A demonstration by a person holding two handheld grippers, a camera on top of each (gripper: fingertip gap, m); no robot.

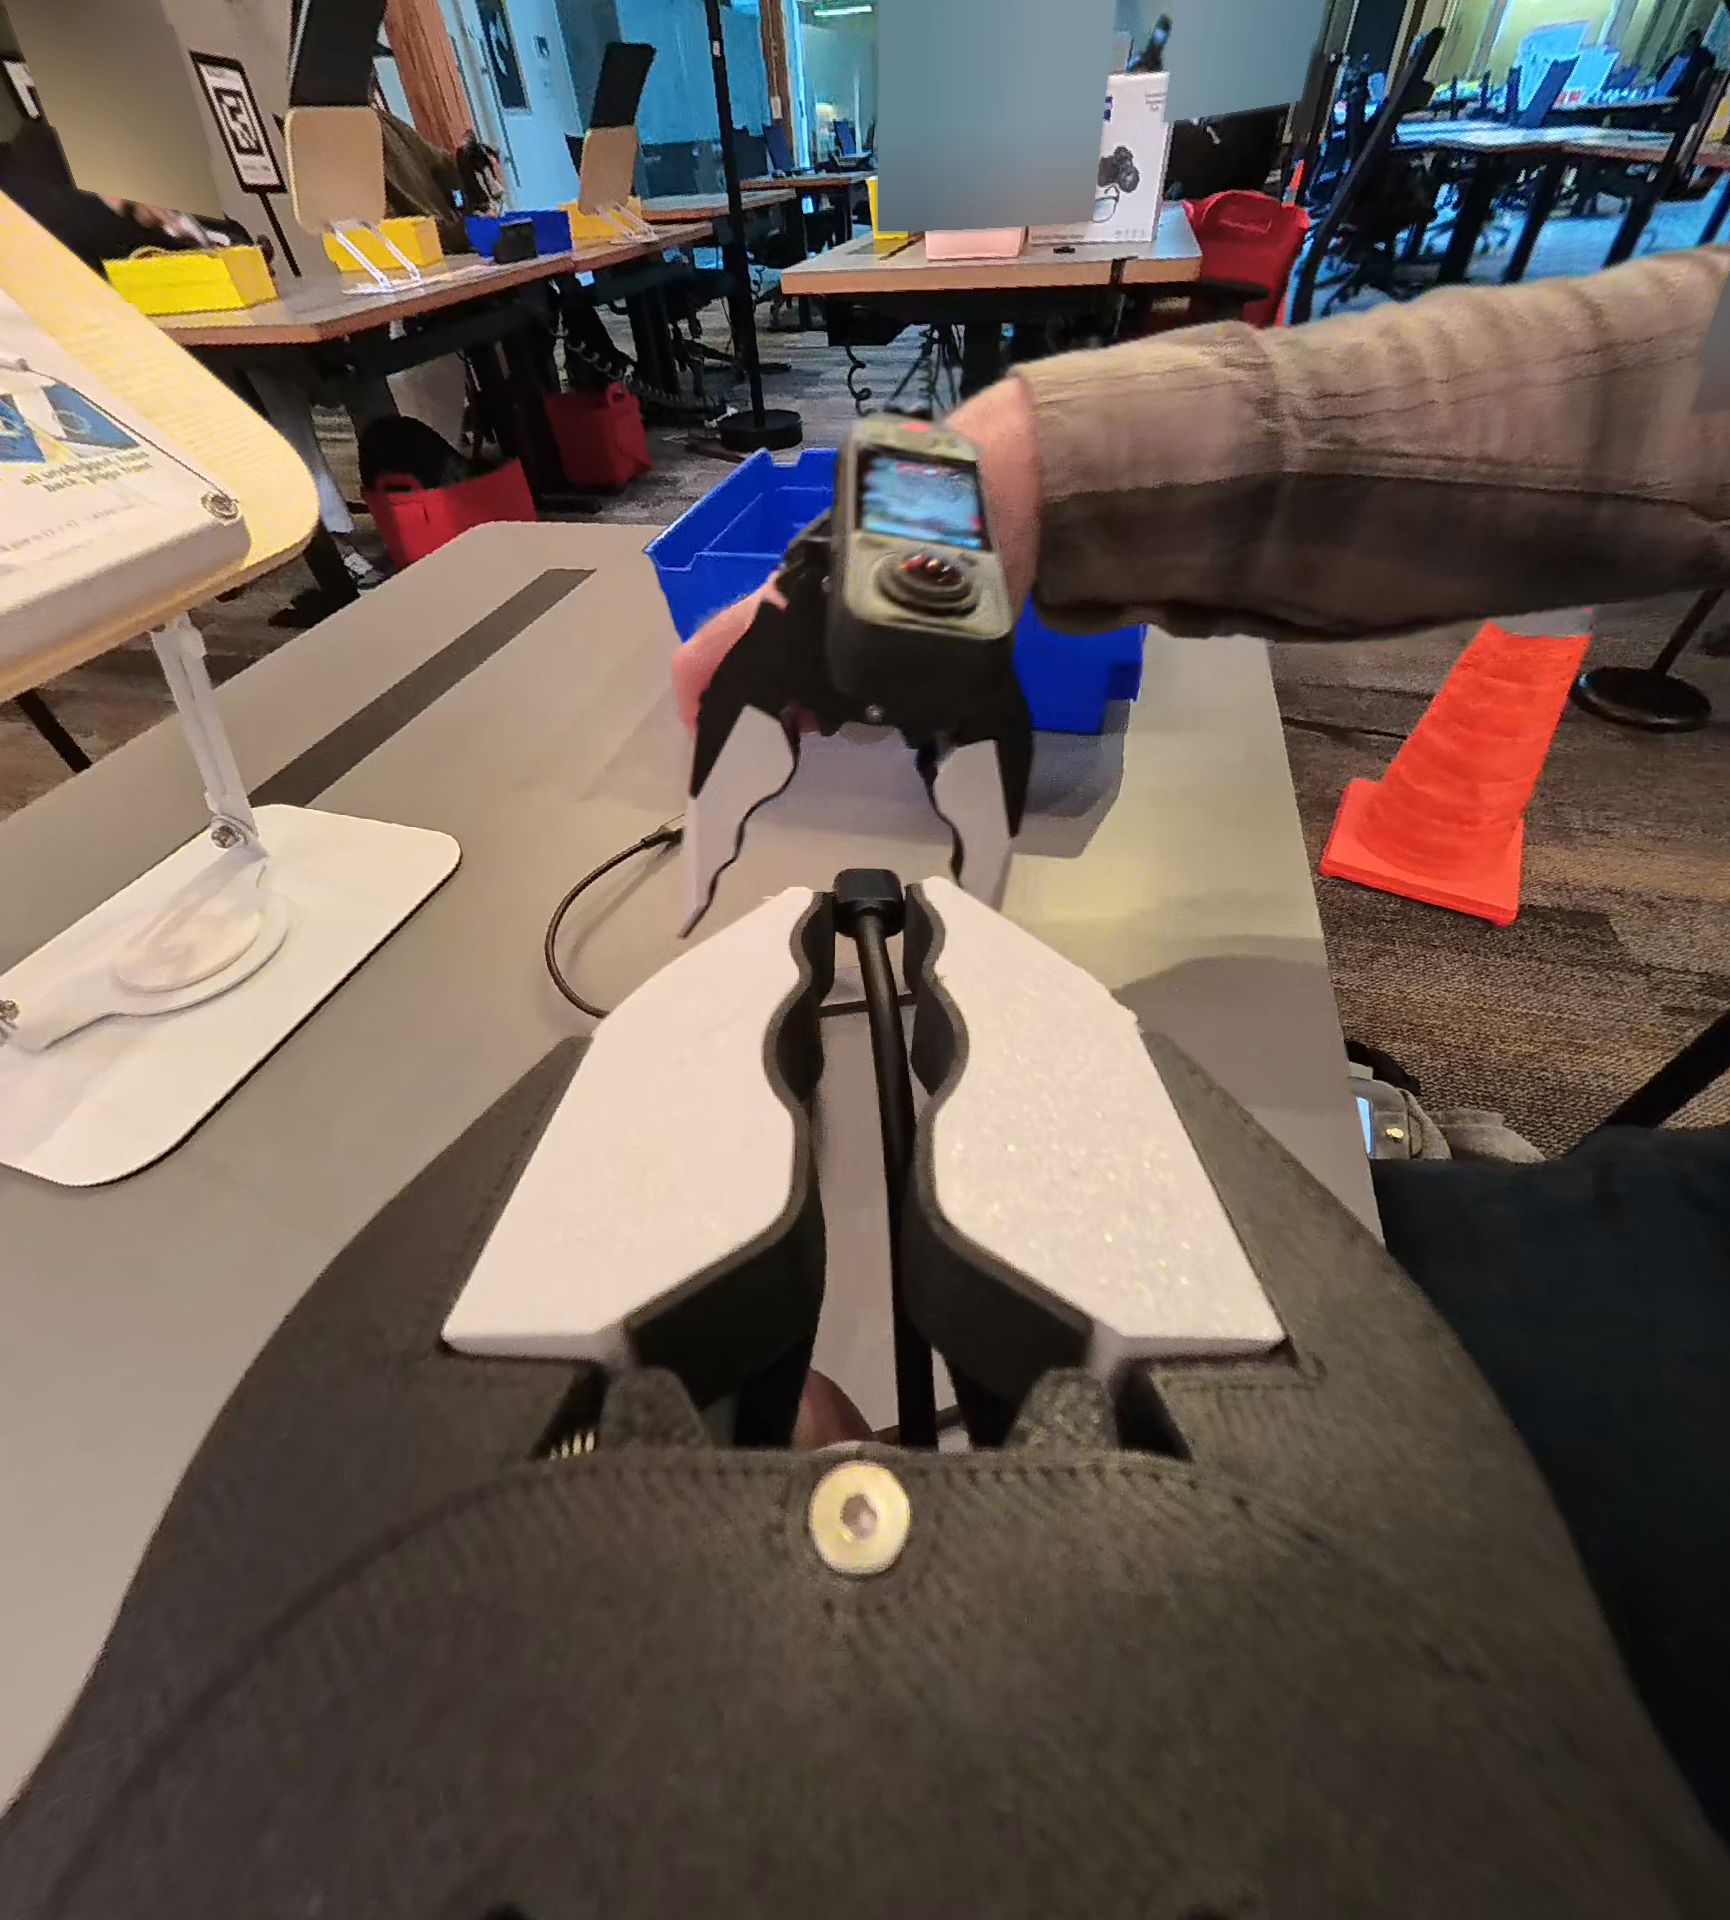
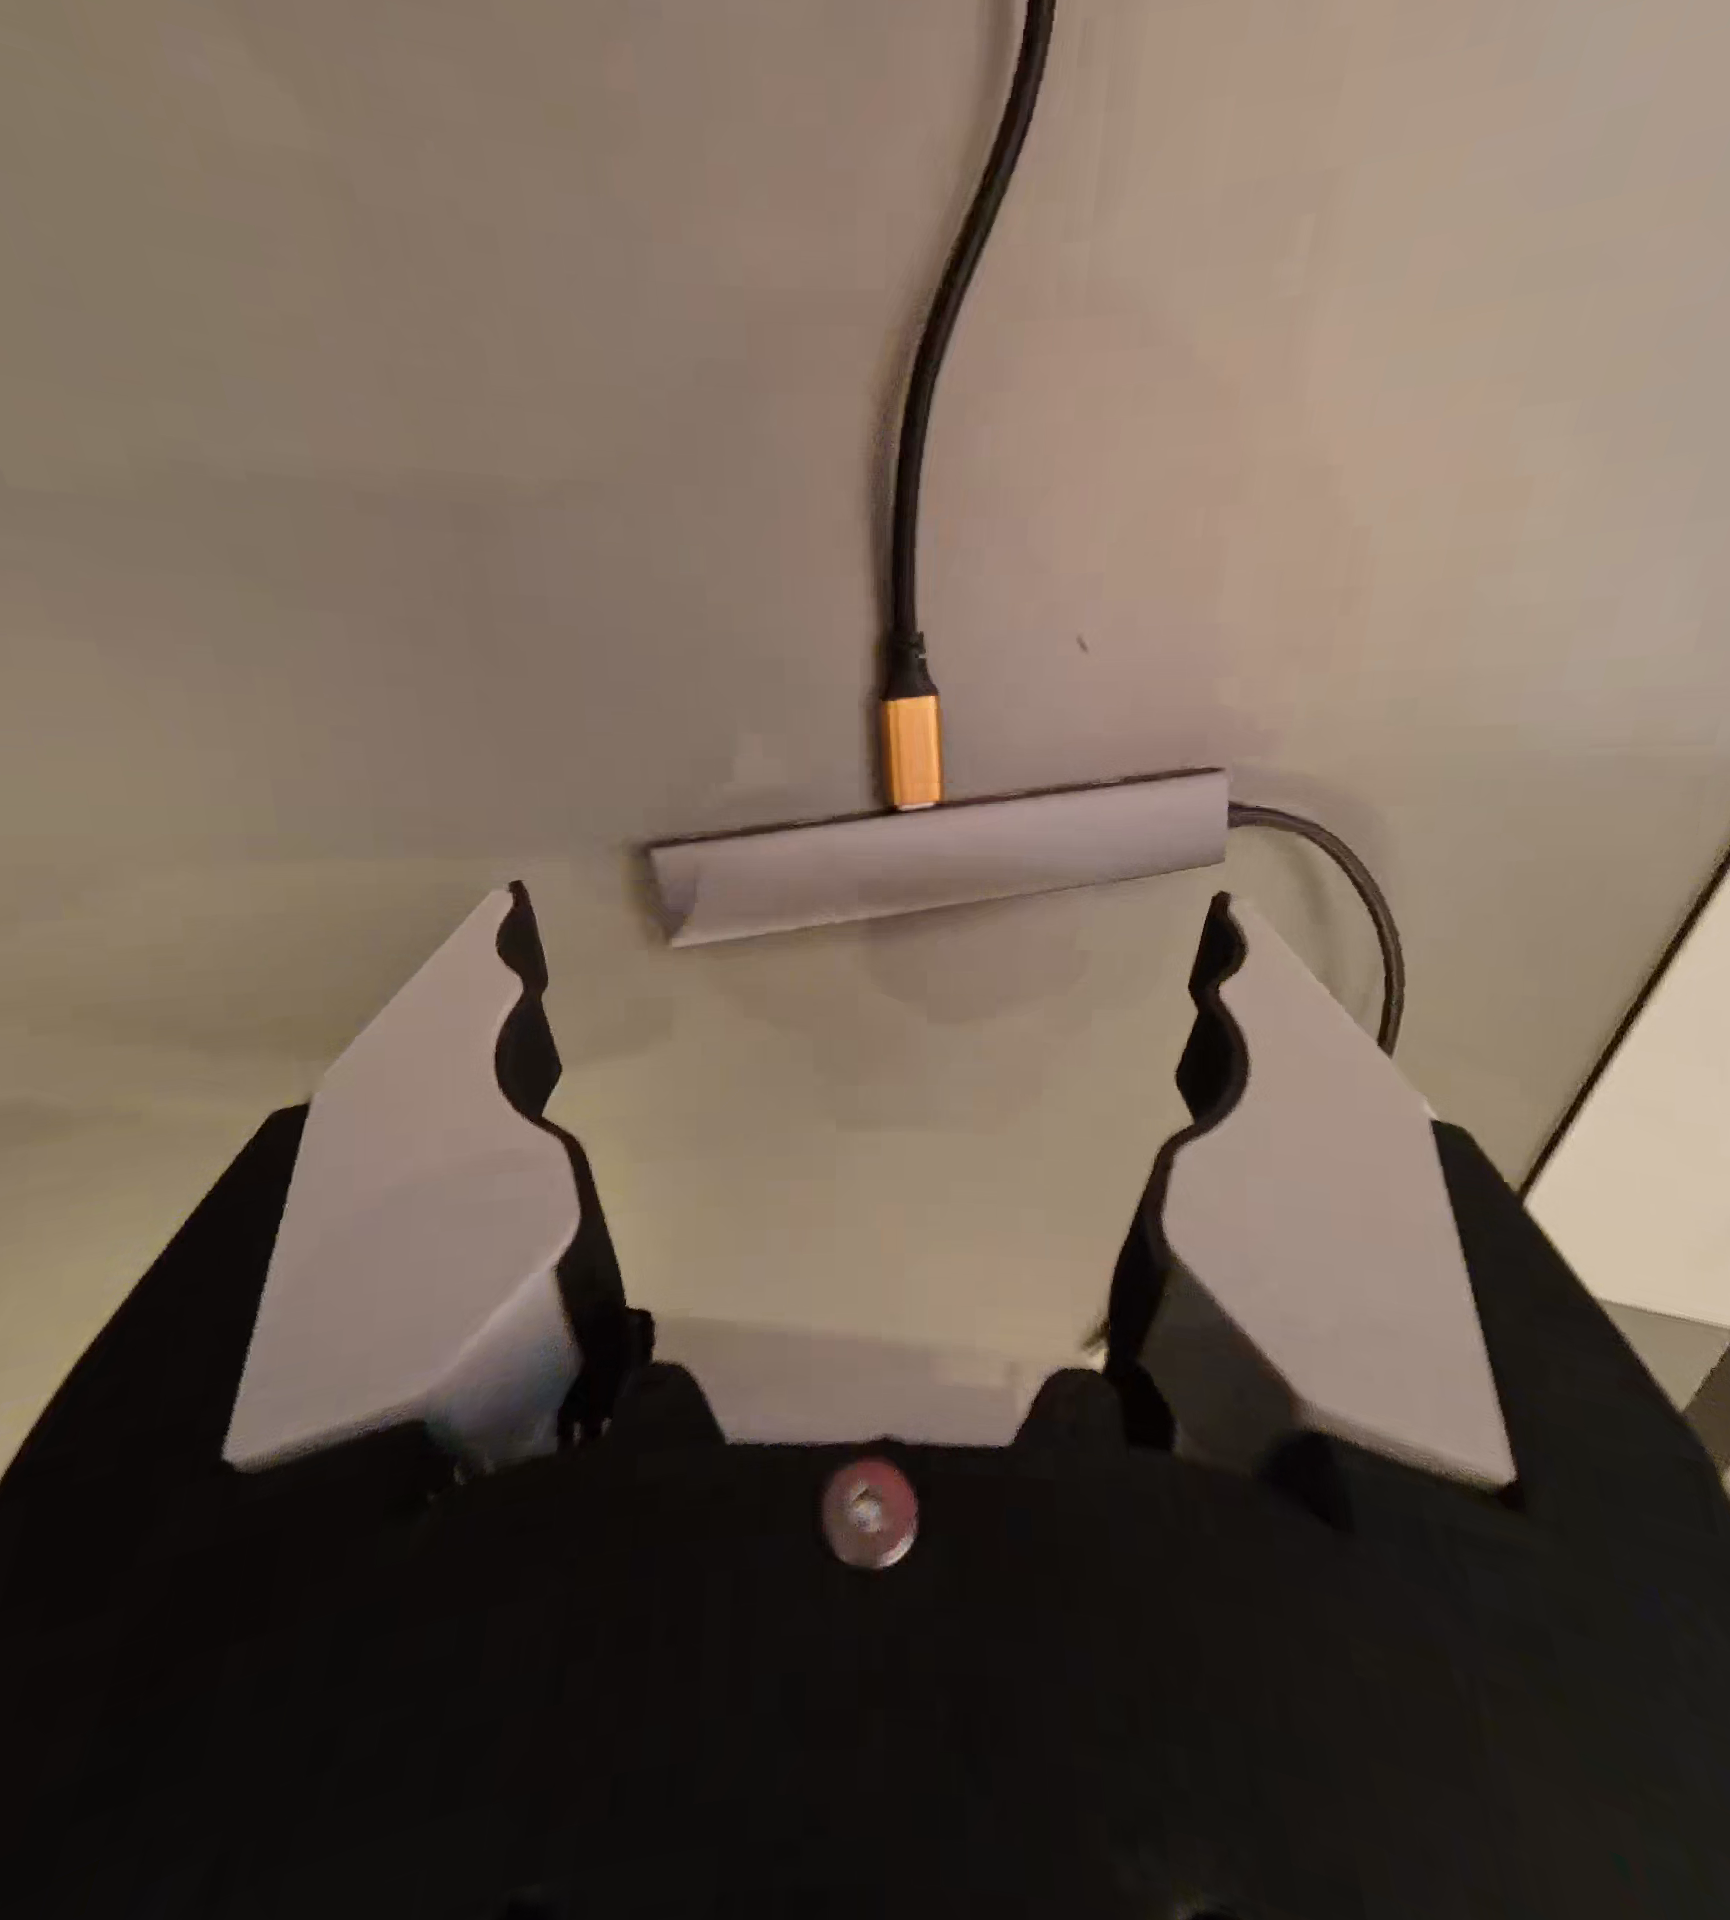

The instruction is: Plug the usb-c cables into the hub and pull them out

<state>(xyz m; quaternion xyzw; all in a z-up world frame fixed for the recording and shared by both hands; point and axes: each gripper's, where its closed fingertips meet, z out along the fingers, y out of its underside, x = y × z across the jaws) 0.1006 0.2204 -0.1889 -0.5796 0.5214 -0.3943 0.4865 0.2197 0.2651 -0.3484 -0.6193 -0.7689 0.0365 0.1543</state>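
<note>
In the right wrist view the grey hub (image 2: pixel 944 847) lies flat on the grey table (image 2: pixel 321 520). A gold usb-c plug (image 2: pixel 908 753) on a black cable (image 2: pixel 928 416) sits in the hub's far side. The hub's own grey lead (image 2: pixel 1360 883) curls off its right end. My right gripper (image 2: pixel 869 894) is open and empty, hovering over the hub's near side. My left gripper (image 1: pixel 866 891) is shut on a second black cable (image 1: pixel 887 1039), its black plug (image 1: pixel 869 883) sticking out past the fingertips towards the right gripper. The hub is hidden in the left wrist view.
A white stand (image 1: pixel 186 935) holding an instruction board stands on the table's left; its base also shows in the right wrist view (image 2: pixel 1671 1091). A blue bin (image 1: pixel 736 540) sits at the far edge. An orange cone (image 1: pixel 1443 790) lies on the floor to the right. The left gripper's tips are roughly 20 centimetres from the right gripper's.
</note>
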